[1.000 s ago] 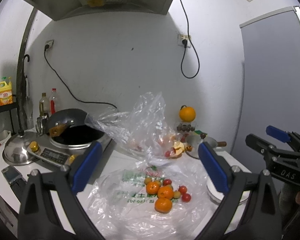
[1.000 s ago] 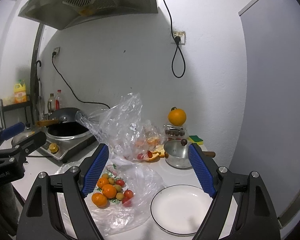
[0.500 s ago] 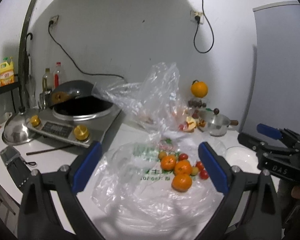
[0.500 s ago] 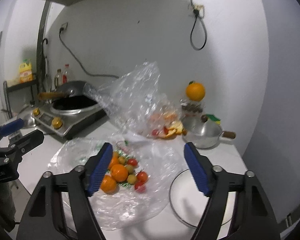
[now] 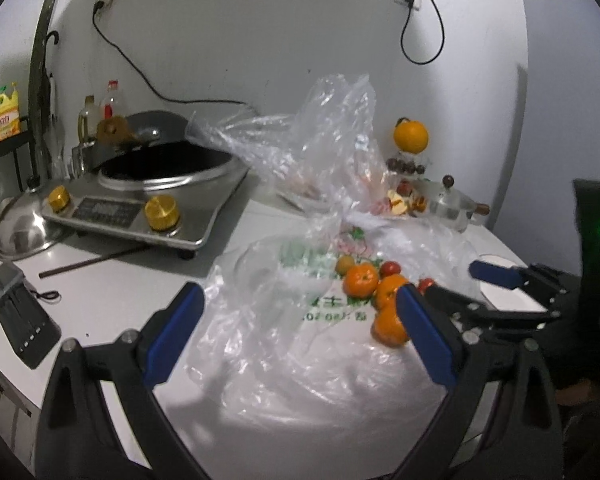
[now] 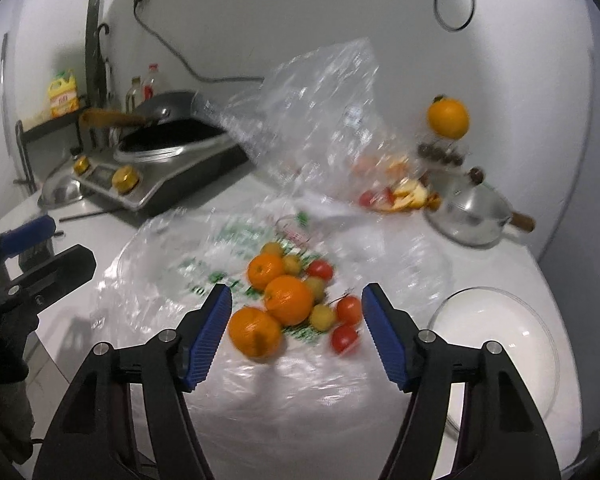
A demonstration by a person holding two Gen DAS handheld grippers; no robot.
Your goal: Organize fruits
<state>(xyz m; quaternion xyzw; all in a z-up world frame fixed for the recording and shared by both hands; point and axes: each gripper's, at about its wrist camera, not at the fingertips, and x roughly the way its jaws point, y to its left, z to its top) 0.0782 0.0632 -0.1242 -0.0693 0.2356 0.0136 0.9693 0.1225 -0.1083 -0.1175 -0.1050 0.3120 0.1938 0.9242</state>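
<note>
A pile of fruit lies on a flat clear plastic bag [image 6: 172,276]: three oranges, the nearest orange [image 6: 255,332], the middle orange [image 6: 289,300], several red cherry tomatoes [image 6: 349,309] and small yellow ones. My right gripper [image 6: 296,312] hovers just before the pile, jaws closing, nothing between its pads. In the left wrist view the same oranges [image 5: 360,280] lie ahead to the right. My left gripper [image 5: 296,312] stands open over the bag, holding nothing. The right gripper [image 5: 460,292] reaches in from the right there.
A white plate [image 6: 500,336] lies right of the bag. Behind it stand a small steel pot [image 6: 472,216], a crumpled bag with peels [image 6: 324,120] and an orange on a stand [image 6: 448,117]. An induction cooker with a wok [image 5: 160,184], a steel lid [image 5: 20,232] and a dark device [image 5: 20,320] occupy the left.
Both grippers have sunk and tilted down toward the fruit on the bag, which now looks nearer and larger. The right gripper's jaws have narrowed. The left jaws stay wide.
</note>
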